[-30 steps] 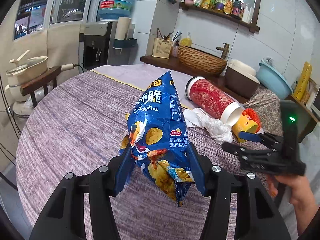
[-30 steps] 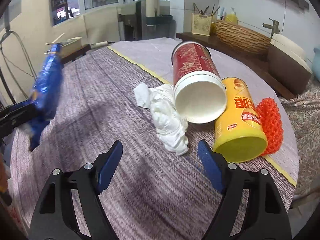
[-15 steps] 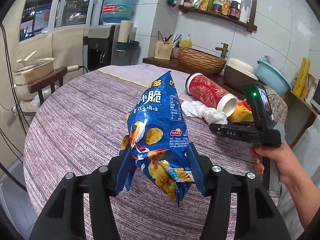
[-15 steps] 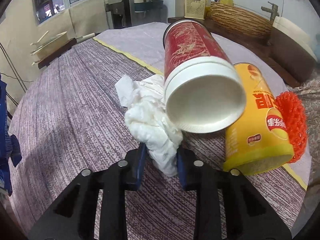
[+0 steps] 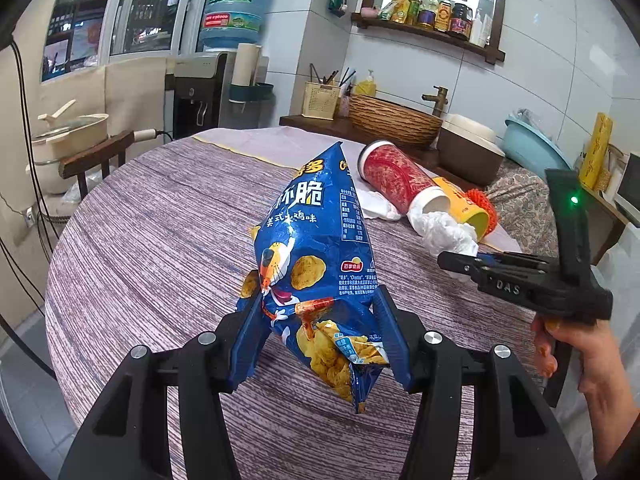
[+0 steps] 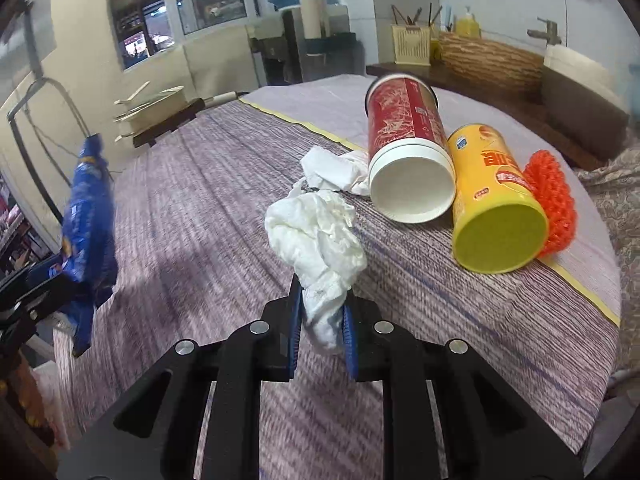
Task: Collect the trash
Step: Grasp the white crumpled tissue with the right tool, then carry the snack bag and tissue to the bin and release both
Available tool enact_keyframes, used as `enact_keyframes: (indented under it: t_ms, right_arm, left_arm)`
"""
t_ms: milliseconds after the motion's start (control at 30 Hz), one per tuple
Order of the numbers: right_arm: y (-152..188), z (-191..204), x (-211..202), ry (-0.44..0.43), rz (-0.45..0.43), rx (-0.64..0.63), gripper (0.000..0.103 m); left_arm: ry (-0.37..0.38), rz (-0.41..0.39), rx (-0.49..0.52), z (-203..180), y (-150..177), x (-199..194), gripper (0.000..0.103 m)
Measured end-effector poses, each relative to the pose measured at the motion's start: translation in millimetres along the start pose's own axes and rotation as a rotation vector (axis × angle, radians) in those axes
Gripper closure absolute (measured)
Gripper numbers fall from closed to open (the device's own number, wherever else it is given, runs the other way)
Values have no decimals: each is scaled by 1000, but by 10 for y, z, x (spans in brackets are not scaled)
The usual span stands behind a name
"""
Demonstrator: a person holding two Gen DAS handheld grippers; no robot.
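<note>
A round table (image 5: pixel 160 216) under a purple-grey striped cloth fills a tiled kitchen. The red can (image 6: pixel 404 140) lies on its side near the far edge, a yellow can (image 6: pixel 488 188) touching it. Behind the red can stands a wicker basket (image 5: pixel 394 122). The left gripper (image 5: pixel 320 344) clamps a blue chip bag (image 5: pixel 316 256) above the cloth. The right gripper (image 6: pixel 320 328), its jaws closing, pinches a white crumpled tissue (image 6: pixel 316 236) just before the red can.

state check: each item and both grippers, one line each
Chip bag: upright, clamped in left gripper, off the table.
Crumpled tissue: between the closing jaws of right gripper, pads pressing it.
Red canister: on its side, open end showing.
Yellow can: on its side.
Orange net: lying against yellow can.
</note>
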State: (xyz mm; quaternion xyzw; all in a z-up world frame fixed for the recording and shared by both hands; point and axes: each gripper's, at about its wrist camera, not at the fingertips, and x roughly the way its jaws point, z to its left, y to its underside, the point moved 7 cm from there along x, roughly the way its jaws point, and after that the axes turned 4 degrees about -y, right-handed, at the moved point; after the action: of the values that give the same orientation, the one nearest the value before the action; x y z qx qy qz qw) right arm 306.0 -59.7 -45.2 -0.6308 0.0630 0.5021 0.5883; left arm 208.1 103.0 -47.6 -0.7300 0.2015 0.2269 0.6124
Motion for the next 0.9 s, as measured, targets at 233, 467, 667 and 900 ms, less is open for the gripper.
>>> enact_keyframes:
  t_ms: [233,467,667,900]
  right_arm:
    - [264,80,-433,15,-72,-38,85]
    - [468,58,-873,78,-163,-59,85]
    - [736,-181,-1146,130,-207,8,84]
    - [1079,-724,-1601,306,-257,104,85]
  left_arm:
    - [24,4,8,-172,118,-48,49]
    - [74,-25,36,-503,147,-145,49]
    - [155,-35,97,-971,183,-171,49]
    - [266,-26,172,-1580,247,-141,49]
